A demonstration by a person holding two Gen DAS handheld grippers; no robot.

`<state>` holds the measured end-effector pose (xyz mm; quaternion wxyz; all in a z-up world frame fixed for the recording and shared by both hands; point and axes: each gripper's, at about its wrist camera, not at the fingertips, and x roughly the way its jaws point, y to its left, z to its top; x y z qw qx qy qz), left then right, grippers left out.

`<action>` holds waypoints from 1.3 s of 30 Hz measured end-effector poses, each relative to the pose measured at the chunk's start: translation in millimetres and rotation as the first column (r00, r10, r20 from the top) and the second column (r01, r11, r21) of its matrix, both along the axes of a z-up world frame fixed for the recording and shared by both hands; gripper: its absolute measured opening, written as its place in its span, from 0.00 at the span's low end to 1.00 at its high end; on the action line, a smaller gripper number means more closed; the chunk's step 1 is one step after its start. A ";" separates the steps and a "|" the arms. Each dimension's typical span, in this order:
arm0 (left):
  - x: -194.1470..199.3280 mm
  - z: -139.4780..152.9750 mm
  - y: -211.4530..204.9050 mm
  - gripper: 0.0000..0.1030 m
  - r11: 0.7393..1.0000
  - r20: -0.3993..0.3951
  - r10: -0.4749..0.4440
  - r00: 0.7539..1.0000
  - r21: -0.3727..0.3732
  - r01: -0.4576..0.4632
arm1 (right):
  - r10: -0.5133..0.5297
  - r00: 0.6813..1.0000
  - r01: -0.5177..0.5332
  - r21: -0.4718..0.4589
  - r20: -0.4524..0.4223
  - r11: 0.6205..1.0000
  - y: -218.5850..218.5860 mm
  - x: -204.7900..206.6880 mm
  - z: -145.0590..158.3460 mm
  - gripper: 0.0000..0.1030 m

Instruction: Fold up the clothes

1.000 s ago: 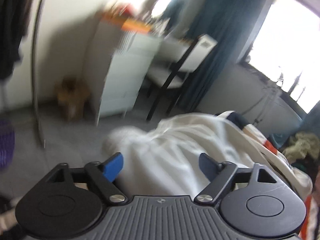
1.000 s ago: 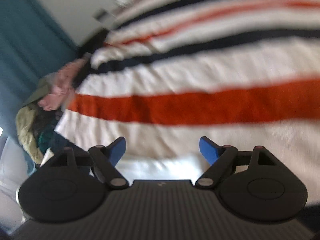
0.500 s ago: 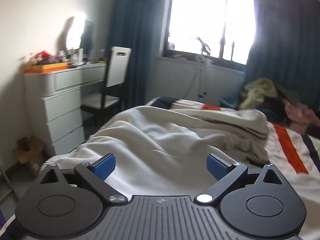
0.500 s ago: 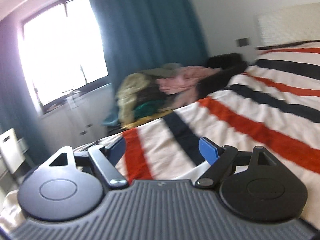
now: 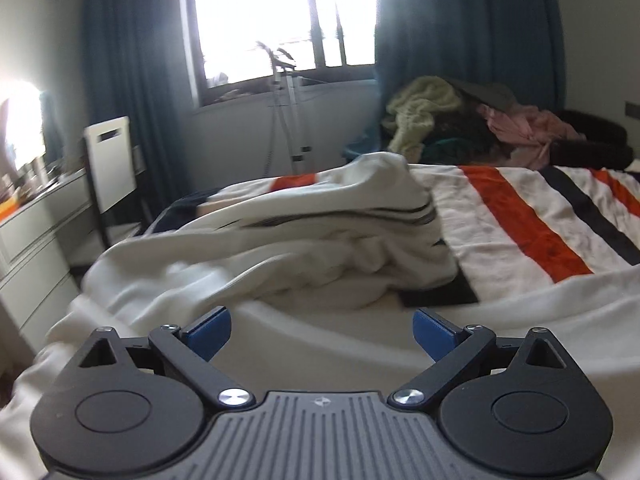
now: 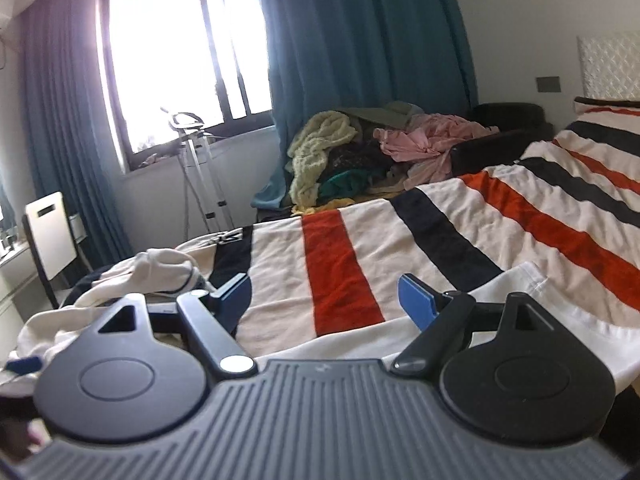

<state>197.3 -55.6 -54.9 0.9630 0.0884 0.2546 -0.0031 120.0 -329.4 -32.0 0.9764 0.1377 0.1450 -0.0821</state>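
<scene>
Bedroom with blue curtains (image 5: 120, 60), bright window (image 5: 280, 16) straight ahead of the left claw, bed covered by a striped blanket (image 5: 520, 216) ahead and to the right. Left wrist view: left claw (image 5: 322, 330) spread wide, blue fingertips (image 5: 210, 328) well apart, nothing between them. Poised just above a white garment (image 5: 256, 240) lying crumpled across the near end of the bed, bunched into a ridge ahead of the fingers, thin dark stripes showing at one cuff. Part of the cloth blurred. Pile of clothes (image 5: 460, 120) far ahead and right, yellow-green, dark and pink pieces heaped beyond the bed. White chair (image 5: 110, 160) and white drawers (image 5: 28, 240) off to the left.

Right wrist view: right claw (image 6: 326, 300) likewise spread wide, gripping nothing, blue fingertips (image 6: 416, 300) apart over the striped blanket (image 6: 360, 248). White garment (image 6: 160, 268) here to the left of the claw, crumpled near the bed corner, with a flat white edge of cloth running under and to the right of the fingers. Whether the fingers touch the cloth: cannot tell. Pile of clothes (image 6: 360, 148) straight ahead past the bed, curtains (image 6: 360, 40) behind it, window (image 6: 180, 52) to the left, white chair (image 6: 50, 232) at far left.
</scene>
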 end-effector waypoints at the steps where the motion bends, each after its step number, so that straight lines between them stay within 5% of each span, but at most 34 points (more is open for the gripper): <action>1: 15.9 -4.5 -13.1 0.96 1.000 0.000 -0.019 1.000 0.016 0.019 | -0.012 1.000 0.012 0.008 -0.002 1.000 -2.4 2.1 -2.6 0.80; 8: 122.4 -54.3 -108.1 0.96 0.972 -0.050 -0.119 0.992 0.200 0.126 | -0.122 0.992 0.125 0.082 -0.040 0.989 -28.7 32.0 -30.5 0.80; 12: 179.3 -88.0 -143.8 0.99 0.916 -0.061 0.004 0.998 0.401 0.021 | -0.170 0.982 0.178 0.107 -0.079 0.978 -41.6 53.9 -50.0 0.80; 16: 222.3 -100.9 -145.1 0.98 0.901 -0.066 0.088 0.994 0.430 -0.051 | -0.188 0.973 0.206 0.133 -0.136 0.969 -50.3 72.4 -70.4 0.80; 17: 229.5 -101.6 -143.4 0.94 0.905 -0.071 0.087 0.994 0.423 -0.049 | -0.189 0.971 0.210 0.143 -0.147 0.967 -52.0 76.4 -74.3 0.80; 20: 242.3 -94.9 -134.0 0.49 0.916 -0.096 0.082 0.992 0.399 -0.037 | -0.195 0.968 0.217 0.143 -0.156 0.966 -53.3 82.2 -79.9 0.80; 21: 245.8 -91.2 -130.3 0.43 0.922 -0.107 0.081 0.991 0.386 -0.034 | -0.195 0.969 0.217 0.143 -0.154 0.966 -53.1 81.9 -80.1 0.80; 25: 247.1 -53.1 -110.2 0.27 0.972 -0.139 0.042 0.989 0.235 -0.008 | -0.202 0.969 0.221 0.140 -0.140 0.965 -52.8 78.0 -78.1 0.80; 29: 228.4 17.2 -74.4 0.25 0.997 -0.065 -0.024 0.998 -0.076 0.019 | -0.211 0.970 0.225 0.123 -0.123 0.967 -50.6 70.9 -71.8 0.80; 32: 211.7 65.6 -21.4 0.25 0.943 0.054 -0.013 0.998 -0.333 0.030 | -0.217 0.970 0.229 0.110 -0.111 0.967 -49.0 65.7 -67.0 0.80; 35: 195.0 105.8 34.5 0.25 0.837 0.162 0.042 0.986 -0.544 0.054 | -0.224 0.970 0.232 0.094 -0.095 0.968 -47.1 61.4 -62.6 0.80; 39: 185.9 86.7 84.5 0.33 0.845 0.172 0.154 0.973 -0.533 -0.040 | -0.221 0.972 0.227 0.064 -0.085 0.972 -41.9 61.6 -60.6 0.80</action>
